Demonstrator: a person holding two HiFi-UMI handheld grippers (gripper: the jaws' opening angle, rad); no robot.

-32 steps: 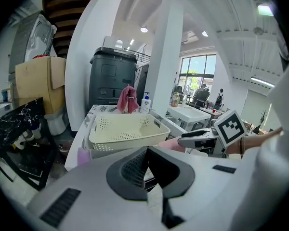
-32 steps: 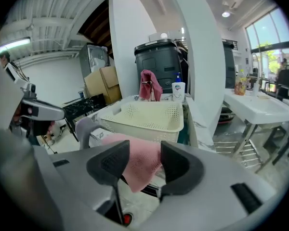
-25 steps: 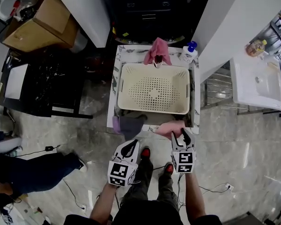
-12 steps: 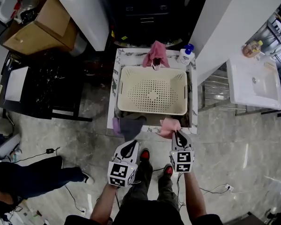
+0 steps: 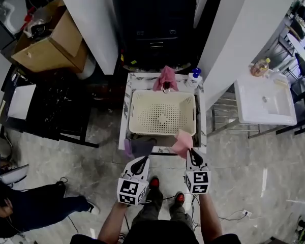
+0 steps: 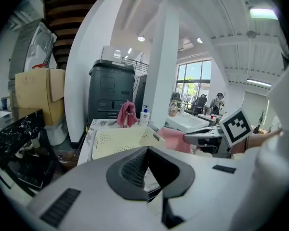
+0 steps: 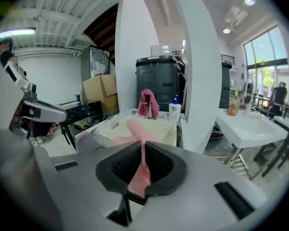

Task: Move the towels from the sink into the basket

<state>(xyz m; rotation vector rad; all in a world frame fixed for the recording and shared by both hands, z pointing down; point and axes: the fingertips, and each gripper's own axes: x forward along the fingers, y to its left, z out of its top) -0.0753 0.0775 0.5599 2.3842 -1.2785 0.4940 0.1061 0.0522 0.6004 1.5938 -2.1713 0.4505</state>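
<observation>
Pink towel (image 5: pixel 183 142): gripped in my right claw (image 5: pixel 192 152), whose jaws have just closed on it; it hangs by the basket's (image 5: pixel 162 93) near right corner.
Left claw (image 5: pixel 141 160): clenched; I see nothing in it.
Grey towel (image 5: pixel 141 147): draped over the surface's (image 5: pixel 140 81) near edge.

Towel (image 5: pixel 165 77) behind basket (image 5: pixel 162 118); bottle (image 5: pixel 193 78) beside it.

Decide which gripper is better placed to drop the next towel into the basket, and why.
Right gripper. Its jaws have just closed on the pink towel, held at the near right corner of the basket. The left gripper holds nothing, near the grey towel.
</observation>
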